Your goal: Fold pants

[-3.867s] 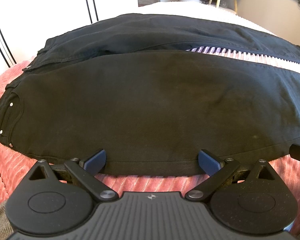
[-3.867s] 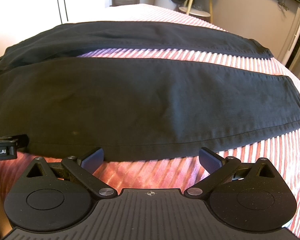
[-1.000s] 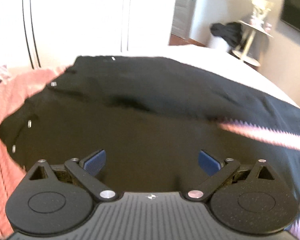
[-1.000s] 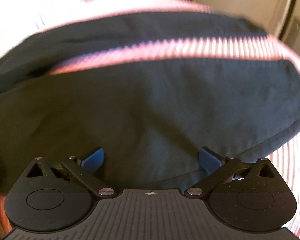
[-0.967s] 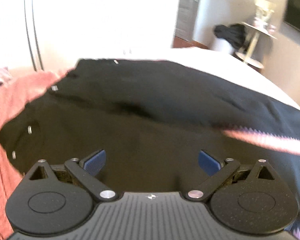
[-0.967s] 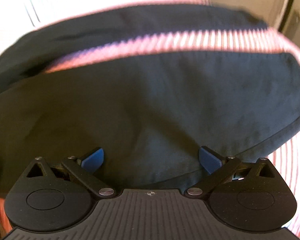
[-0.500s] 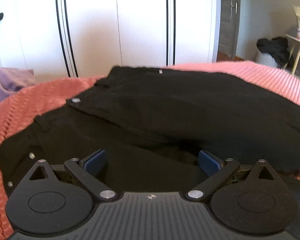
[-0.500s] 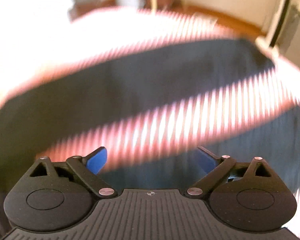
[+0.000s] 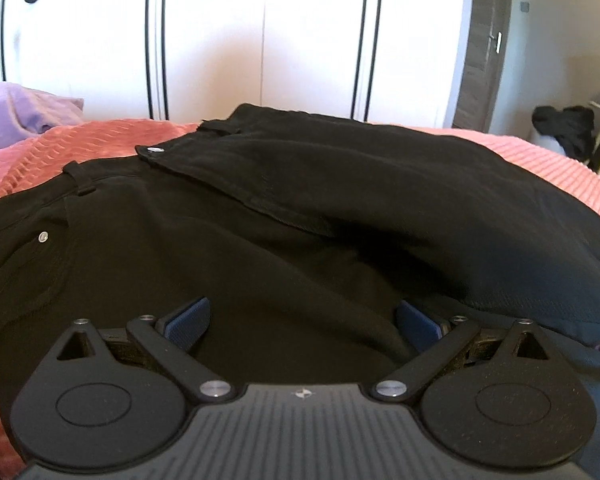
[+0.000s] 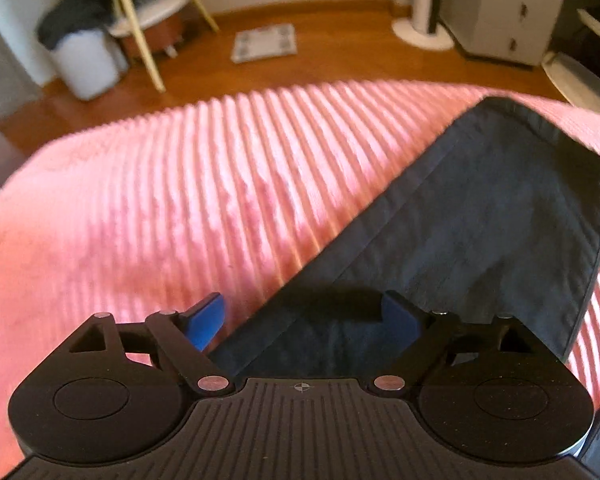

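right tongs are over the hem end of the black cotton pants now, pointing steeply down, jaws wide but closing, and the long edge of the leg runs diagonally up from between them to the upper right of the frame. the left blue pad sits over the pink ribbed bedspread, the right pad over black cloth; nothing is pinched, the pads press on nothing i can see. risk here, as i judge it: the jaws straddle the edge, so closing could catch only the top layer or bunch up bedspread with it, and the leg would then lift crooked. the view is a little blurred, so i cannot tell how many layers lie there.

over in the left wrist view, the left tongs stand wide and empty above the seat of the pants, dark cloth filling the gap beneath them. the waistband with its silver button lies in the upper left of centre, one half lapped over the other with a puffy ridge across the middle. that ridge is the other worry: if it is not flattened, a further fold would likely trap the bulge. white wardrobe doors fill the top of the frame.
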Motion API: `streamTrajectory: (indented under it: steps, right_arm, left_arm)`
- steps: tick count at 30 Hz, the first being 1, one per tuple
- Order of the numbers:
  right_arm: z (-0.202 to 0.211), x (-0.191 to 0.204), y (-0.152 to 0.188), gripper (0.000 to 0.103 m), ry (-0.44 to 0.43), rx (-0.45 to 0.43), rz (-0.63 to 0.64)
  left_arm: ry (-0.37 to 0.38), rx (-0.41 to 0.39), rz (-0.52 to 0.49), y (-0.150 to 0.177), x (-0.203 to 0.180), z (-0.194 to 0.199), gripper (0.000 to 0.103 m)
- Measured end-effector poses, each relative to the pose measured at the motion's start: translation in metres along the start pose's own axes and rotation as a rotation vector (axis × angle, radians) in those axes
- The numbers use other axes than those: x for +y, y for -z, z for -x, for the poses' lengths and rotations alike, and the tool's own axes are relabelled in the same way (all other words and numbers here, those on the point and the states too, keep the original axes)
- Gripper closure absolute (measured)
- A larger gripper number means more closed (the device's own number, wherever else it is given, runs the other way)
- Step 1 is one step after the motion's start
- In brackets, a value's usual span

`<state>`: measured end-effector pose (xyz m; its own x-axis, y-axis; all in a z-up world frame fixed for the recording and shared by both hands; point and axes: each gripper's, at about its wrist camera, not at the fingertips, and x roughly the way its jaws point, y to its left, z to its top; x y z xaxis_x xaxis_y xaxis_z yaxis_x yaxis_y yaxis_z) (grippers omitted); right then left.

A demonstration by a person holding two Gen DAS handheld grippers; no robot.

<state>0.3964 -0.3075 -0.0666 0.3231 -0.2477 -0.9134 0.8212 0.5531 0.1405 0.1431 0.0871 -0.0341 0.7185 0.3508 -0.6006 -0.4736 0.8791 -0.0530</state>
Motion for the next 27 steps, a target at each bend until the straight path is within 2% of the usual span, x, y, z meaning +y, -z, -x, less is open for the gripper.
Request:
streamTrajectory:
  steps: [1,3,5,6,7,8,10,13,16,18,19,20,22,24,26,27]
  right_arm:
    - [-0.001,-0.001,0.000,0.011,0.006,-0.007,-0.012]
    - [-0.003,-0.003,0.005,0.020,0.032,-0.031,0.006]
    - [-0.001,-0.008,0.013,0.051,0.063,-0.083,0.057]
    - [0.003,-0.014,0.017,0.062,0.034,-0.097,0.077]
    - [0.010,-0.021,0.021,0.086,-0.007,-0.100,0.099]
    - [0.021,-0.031,0.026,0.092,-0.046,-0.111,0.114]
    - [0.047,-0.065,0.038,0.093,-0.167,-0.159,0.106]
    - [0.095,-0.143,0.080,0.094,-0.366,-0.231,0.030]
    - [0.124,-0.214,0.148,0.094,-0.453,-0.265,0.018]
    - [0.120,-0.242,0.187,0.093,-0.438,-0.235,0.018]
    - [0.114,-0.254,0.204,0.094,-0.376,-0.204,-0.005]
    - [0.106,-0.262,0.212,0.094,-0.316,-0.173,-0.018]
    - [0.100,-0.273,0.209,0.100,-0.312,-0.160,-0.028]
    - [0.113,-0.282,0.196,0.082,-0.336,-0.229,-0.070]
    - [0.128,-0.287,0.192,0.034,-0.381,-0.339,-0.089]
    - [0.129,-0.287,0.188,0.028,-0.414,-0.383,-0.085]
  left_arm:
    - [-0.002,-0.003,0.003,-0.001,0.000,0.000,0.004]
    - [-0.003,-0.005,0.006,0.003,0.000,0.001,0.004]
    - [0.002,-0.006,0.007,0.003,0.001,0.002,0.004]
    - [0.005,-0.004,0.005,0.003,0.002,0.003,0.004]
    - [0.009,-0.002,0.003,0.003,0.003,0.003,0.004]
    - [0.011,0.000,-0.001,0.002,0.004,0.002,0.004]
    - [0.016,0.008,-0.022,0.000,0.003,0.005,0.004]
    - [0.029,0.024,-0.035,-0.008,0.006,0.011,0.004]
    - [0.096,-0.022,0.027,-0.021,0.019,0.036,0.004]
    - [0.163,-0.077,0.047,-0.030,0.024,0.052,0.004]
    - [0.201,-0.101,0.035,-0.037,0.023,0.058,0.004]
    - [0.244,-0.117,0.028,-0.045,0.023,0.061,0.004]
    - [0.355,-0.101,0.062,-0.061,0.022,0.058,0.004]
    - [0.468,-0.001,0.116,-0.080,0.017,0.040,0.004]
    - [0.532,0.091,0.174,-0.096,0.007,0.016,0.004]
    - [0.533,0.119,0.191,-0.103,0.000,0.004,0.004]
